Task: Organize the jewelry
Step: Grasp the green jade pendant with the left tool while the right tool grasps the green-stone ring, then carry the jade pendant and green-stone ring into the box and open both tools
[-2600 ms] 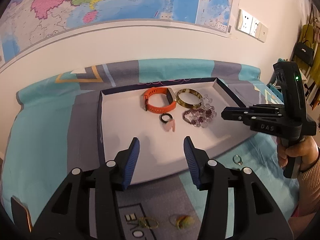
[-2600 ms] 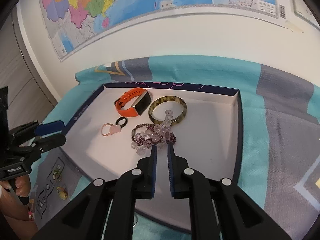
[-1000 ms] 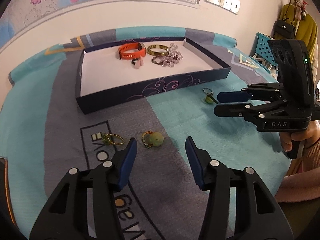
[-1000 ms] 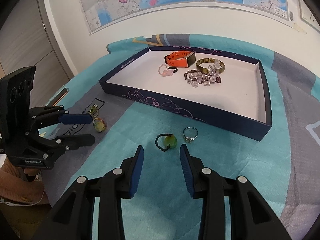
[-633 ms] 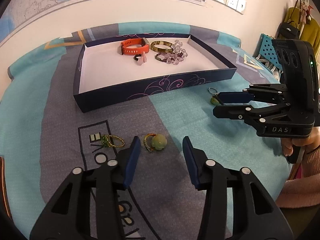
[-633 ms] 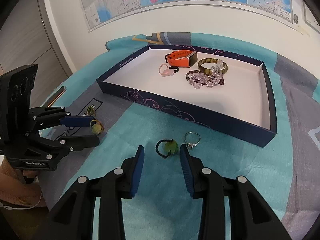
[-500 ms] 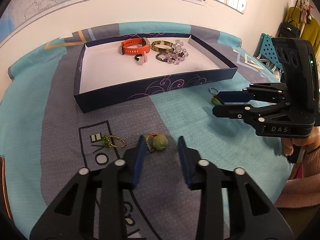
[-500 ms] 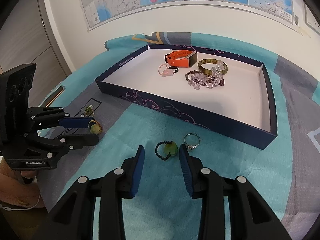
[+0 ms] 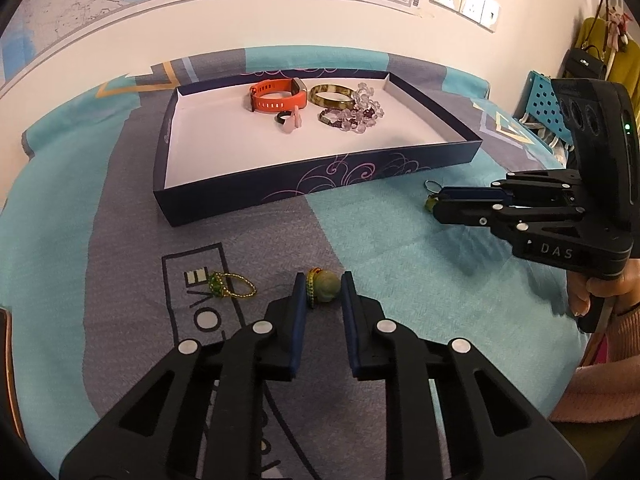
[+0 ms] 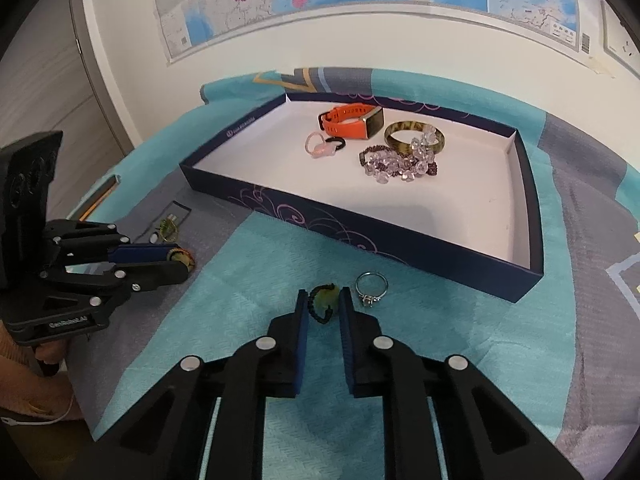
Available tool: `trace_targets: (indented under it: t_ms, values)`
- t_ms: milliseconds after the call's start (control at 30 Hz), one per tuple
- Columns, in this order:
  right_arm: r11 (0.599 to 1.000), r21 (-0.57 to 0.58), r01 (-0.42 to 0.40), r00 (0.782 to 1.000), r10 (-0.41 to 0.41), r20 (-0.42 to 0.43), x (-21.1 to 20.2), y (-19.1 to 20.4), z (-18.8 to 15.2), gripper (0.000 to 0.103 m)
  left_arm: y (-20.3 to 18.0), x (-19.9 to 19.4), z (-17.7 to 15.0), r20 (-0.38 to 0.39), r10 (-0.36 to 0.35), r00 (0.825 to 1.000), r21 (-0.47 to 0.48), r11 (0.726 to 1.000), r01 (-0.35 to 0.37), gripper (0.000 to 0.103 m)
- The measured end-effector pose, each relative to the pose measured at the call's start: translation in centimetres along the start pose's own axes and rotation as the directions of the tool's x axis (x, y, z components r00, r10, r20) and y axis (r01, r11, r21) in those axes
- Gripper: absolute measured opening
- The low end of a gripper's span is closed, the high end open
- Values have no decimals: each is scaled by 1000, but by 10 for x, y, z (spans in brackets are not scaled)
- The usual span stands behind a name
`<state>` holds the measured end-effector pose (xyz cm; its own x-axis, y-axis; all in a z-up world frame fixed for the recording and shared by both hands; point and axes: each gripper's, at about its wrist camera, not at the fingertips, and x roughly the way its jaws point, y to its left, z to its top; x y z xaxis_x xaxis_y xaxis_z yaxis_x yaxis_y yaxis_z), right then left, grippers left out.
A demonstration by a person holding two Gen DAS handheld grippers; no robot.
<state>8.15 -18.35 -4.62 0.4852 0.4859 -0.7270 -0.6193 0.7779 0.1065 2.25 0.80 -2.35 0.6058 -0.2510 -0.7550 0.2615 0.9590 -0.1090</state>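
A dark blue tray (image 9: 280, 194) (image 10: 400, 240) holds an orange watch (image 9: 278, 96), a bangle (image 9: 334, 94), bead bracelets (image 9: 354, 114) and a pink ring (image 9: 290, 120). My left gripper (image 9: 322, 294) is down on the cloth, its fingers close on either side of a green bead ring (image 9: 326, 290). My right gripper (image 10: 324, 304) is likewise down around a green bead ring with a black band (image 10: 325, 302). Both pairs of jaws are narrowed, with small gaps to the beads.
A gold ring with a green stone (image 9: 230, 284) lies left of my left gripper. A silver ring (image 10: 372, 286) lies just right of my right gripper, near the tray's front wall. A patterned teal and grey cloth (image 9: 400, 264) covers the table; a wall stands behind.
Both grippers have pulled back from the tray, lowered to the cloth and narrowed their jaws around the two bead rings.
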Motion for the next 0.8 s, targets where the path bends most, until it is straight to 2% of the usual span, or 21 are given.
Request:
trace_targets:
  t_ms: [100,167,433,800]
  values:
    - [1000,15,-16,1000,16,4,-1,-2,-1,7,1,0,1,1,-7,1000,-5,1000,7,17]
    - [999,23,-26,1000,26,13,-4,-3,-1,4,0,0,1,0,-11,1000,-7,1000,11,17]
    - [996,62,-72,997,69,48,-15,-10,-2,3,0,-5,3,17,-34,999,-14,999,34,17]
    - [994,68,-82,992,75,98,-28,-14,8,3,-1,-13,16,59,-50,997,-13,999,51,17]
